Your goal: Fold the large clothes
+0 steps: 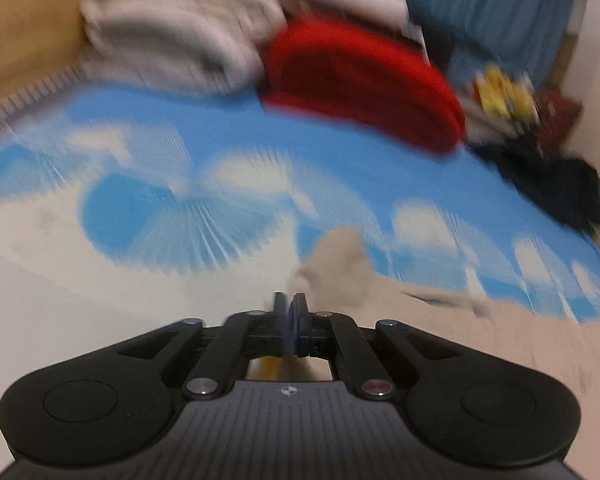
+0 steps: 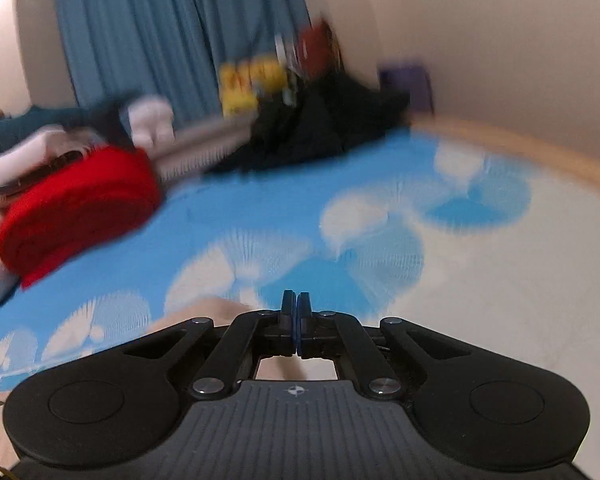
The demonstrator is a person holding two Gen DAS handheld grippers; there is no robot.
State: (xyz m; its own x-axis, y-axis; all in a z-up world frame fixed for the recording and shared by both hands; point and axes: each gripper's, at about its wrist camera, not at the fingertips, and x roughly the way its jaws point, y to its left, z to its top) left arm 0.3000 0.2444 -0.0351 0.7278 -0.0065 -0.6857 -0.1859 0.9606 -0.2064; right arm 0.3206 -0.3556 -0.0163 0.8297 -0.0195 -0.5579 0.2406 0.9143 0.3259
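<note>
A beige garment lies on the blue-and-white patterned bed sheet. In the left wrist view a peak of it stands up right at the fingertips of my left gripper, whose jaws are pinched on the cloth. In the right wrist view my right gripper has its jaws pressed together. The beige garment rises from the lower left up under its fingers and shows beneath them. Both views are blurred.
A folded red garment lies at the far side of the sheet beside a white folded pile. Dark clothes are heaped near the blue curtain. A wooden bed edge runs along the right.
</note>
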